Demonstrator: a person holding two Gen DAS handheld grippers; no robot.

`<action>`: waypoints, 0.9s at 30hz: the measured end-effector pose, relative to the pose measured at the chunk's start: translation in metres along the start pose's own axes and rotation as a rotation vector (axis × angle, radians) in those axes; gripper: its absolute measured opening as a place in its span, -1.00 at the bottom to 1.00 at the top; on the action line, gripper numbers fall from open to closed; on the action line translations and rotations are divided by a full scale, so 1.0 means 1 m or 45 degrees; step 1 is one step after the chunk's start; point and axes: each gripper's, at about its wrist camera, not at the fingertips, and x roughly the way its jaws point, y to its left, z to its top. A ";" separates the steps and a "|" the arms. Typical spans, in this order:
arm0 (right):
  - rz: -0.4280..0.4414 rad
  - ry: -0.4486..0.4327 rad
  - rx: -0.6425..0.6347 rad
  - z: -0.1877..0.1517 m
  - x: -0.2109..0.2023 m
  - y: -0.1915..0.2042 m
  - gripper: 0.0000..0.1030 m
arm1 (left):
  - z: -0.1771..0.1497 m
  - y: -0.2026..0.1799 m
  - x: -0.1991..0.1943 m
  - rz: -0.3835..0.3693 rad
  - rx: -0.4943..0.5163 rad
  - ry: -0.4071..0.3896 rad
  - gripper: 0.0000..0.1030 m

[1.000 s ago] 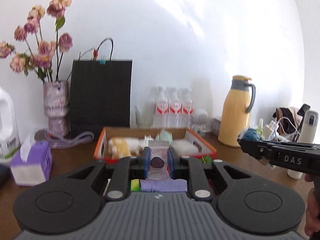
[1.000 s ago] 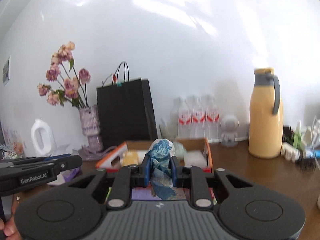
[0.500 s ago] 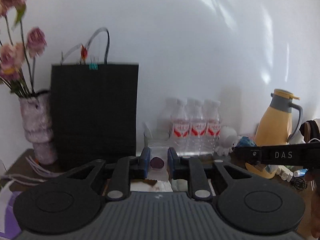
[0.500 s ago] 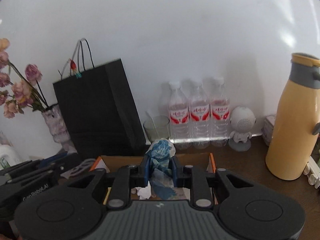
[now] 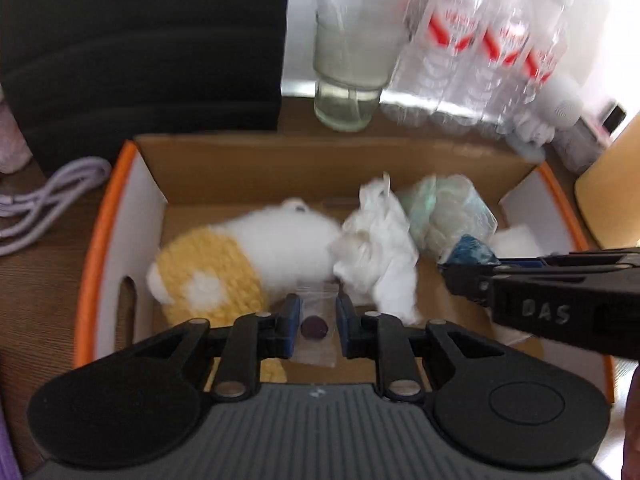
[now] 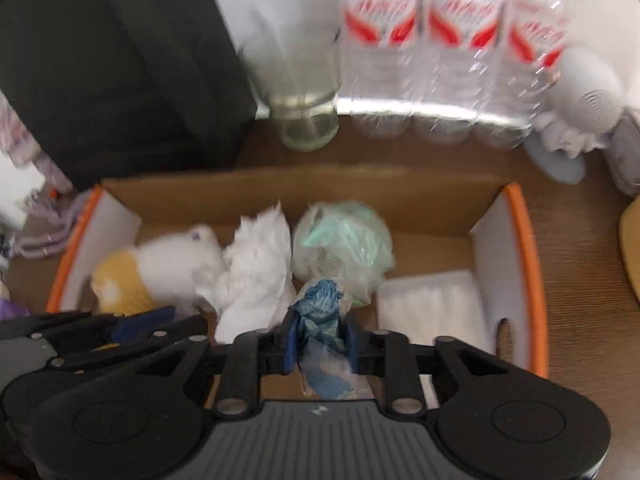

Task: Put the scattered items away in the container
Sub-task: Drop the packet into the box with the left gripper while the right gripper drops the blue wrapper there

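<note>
A brown wooden table (image 5: 36, 300) carries everything here, with a white wall behind it. Nearest, both tongs point steeply down over the open cardboard box (image 5: 320, 160) with its orange rim.

The left gripper (image 5: 316, 326) has a small clear bag (image 5: 316, 320) with one dark round thing in it between its blue pads, at lower centre of the left view; its jaws are opening, narrow, and the pads seem just clear of the bag. The right gripper (image 6: 318, 338) has a crumpled blue wrapper (image 6: 320, 320) between its pads, which look to touch it while the jaws open.

Only the left view shows the little bag; the right view shows the left tongs merely as a dark shape at lower left. The right view alone shows the flat white pad (image 6: 432, 308) plainly, at the box's right end.

In the box I count one yellow-and-white plush toy (image 5: 224, 276), one crumpled white tissue (image 5: 376, 252) and one pale green plastic bundle (image 5: 444, 212).

Beyond the box stand one glass jar (image 5: 348, 72), three water bottles (image 6: 448, 64) with red labels, and one black paper bag (image 5: 140, 52) at upper left.
</note>
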 end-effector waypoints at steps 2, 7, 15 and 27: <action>-0.029 0.019 0.014 0.002 0.007 -0.001 -0.24 | -0.001 0.000 0.001 -0.014 0.041 -0.026 -0.38; 0.075 -0.050 0.123 0.004 -0.012 -0.014 0.22 | -0.002 0.003 -0.023 -0.039 0.078 -0.101 0.06; 0.039 -0.159 0.200 -0.014 -0.079 -0.032 0.62 | -0.007 0.019 -0.080 -0.134 -0.041 -0.097 0.84; -0.105 -0.619 0.001 -0.131 -0.131 -0.020 0.63 | -0.105 -0.001 -0.137 0.223 -0.022 -0.584 1.00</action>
